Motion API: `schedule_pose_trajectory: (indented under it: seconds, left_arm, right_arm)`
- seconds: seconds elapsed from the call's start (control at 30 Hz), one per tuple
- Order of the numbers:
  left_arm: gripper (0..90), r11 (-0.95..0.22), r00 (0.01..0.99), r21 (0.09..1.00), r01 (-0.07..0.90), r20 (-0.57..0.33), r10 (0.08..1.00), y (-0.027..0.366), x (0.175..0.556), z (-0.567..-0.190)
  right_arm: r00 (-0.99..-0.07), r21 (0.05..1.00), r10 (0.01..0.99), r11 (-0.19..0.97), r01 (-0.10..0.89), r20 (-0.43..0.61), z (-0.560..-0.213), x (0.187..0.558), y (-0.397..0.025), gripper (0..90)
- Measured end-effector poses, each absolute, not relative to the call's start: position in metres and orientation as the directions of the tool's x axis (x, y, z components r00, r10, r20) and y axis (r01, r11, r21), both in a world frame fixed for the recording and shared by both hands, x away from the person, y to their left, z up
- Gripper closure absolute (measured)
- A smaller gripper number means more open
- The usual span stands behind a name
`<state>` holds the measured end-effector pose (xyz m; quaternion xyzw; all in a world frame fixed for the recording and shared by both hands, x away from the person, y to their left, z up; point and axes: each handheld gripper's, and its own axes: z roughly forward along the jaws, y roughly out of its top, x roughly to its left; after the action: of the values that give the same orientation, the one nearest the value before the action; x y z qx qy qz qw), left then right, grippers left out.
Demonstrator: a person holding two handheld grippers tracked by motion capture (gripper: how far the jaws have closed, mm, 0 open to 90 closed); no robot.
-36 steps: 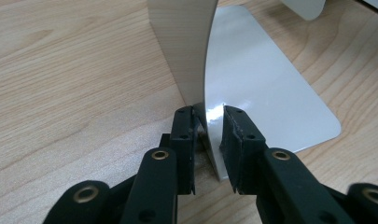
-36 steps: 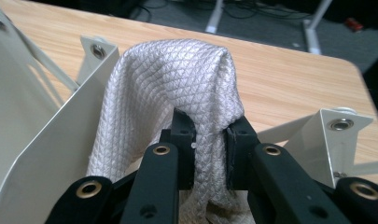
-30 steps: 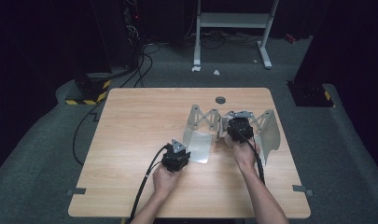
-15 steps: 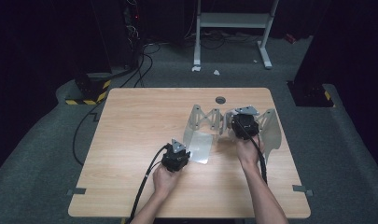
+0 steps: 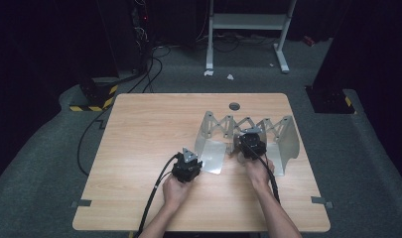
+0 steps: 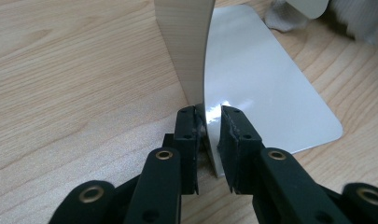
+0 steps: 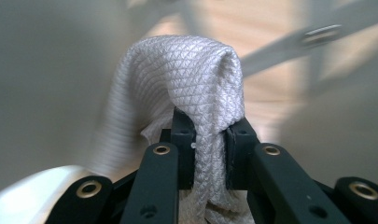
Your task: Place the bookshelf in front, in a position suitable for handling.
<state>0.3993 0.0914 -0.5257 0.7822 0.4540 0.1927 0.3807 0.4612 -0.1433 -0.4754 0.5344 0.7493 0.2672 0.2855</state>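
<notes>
A grey metal extendable rack [image 5: 248, 125] with a scissor linkage and an L-shaped plate at each end stands on the wooden table [image 5: 149, 129]. My left gripper [image 5: 200, 163] is shut on the near edge of the left end plate [image 5: 212, 148]. In the left gripper view the jaws [image 6: 209, 122] clamp the upright sheet [image 6: 182, 46] just above its flat base [image 6: 266, 79]. My right gripper [image 5: 247, 139] sits between the two end plates, shut on a folded white waffle-weave cloth [image 7: 191, 70] that drapes over its jaws [image 7: 207, 126]. The rack behind the cloth is blurred.
A round cable hole [image 5: 234, 105] lies near the table's far edge. The right end plate [image 5: 288, 144] stands close to the table's right edge. On the floor beyond are black cables [image 5: 149, 59], a yellow-black striped block [image 5: 94, 101] and a white stand [image 5: 248, 29].
My right gripper with the cloth went slightly right and away, then came back left and toward the person inside the rack. The left gripper has held still on the plate.
</notes>
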Motion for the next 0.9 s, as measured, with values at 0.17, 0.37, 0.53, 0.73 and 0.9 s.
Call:
schedule_pose_trajectory:
  seconds: [0.17, 0.37, 0.53, 0.73, 0.9]
  left_arm:
    - [77.0, -0.297, 0.511, 0.771, 0.564, -0.043, 0.858, 0.092, 0.399, -0.526]
    - [80.5, -0.287, 0.502, 0.771, 0.568, -0.048, 0.863, 0.092, 0.4, -0.526]
    - [80.9, -0.287, 0.501, 0.772, 0.568, -0.047, 0.864, 0.092, 0.4, -0.526]
    - [80.9, -0.288, 0.501, 0.771, 0.567, -0.045, 0.864, 0.092, 0.4, -0.526]
    - [80.9, -0.281, 0.499, 0.77, 0.573, -0.056, 0.865, 0.093, 0.4, -0.526]
  right_arm:
    - [-0.377, 0.719, 0.926, 0.243, 0.651, 0.029, -0.48, 0.464, -0.139, 78.0]
    - [-0.442, 0.798, 0.894, 0.215, 0.564, 0.072, -0.444, 0.453, -0.147, 78.2]
    - [-0.474, 0.841, 0.879, 0.218, 0.495, 0.052, -0.409, 0.45, -0.15, 78.1]
    - [-0.481, 0.834, 0.875, 0.228, 0.502, 0.051, -0.417, 0.45, -0.148, 78.2]
    - [-0.484, 0.759, 0.873, 0.275, 0.59, 0.059, -0.461, 0.453, -0.142, 78.2]
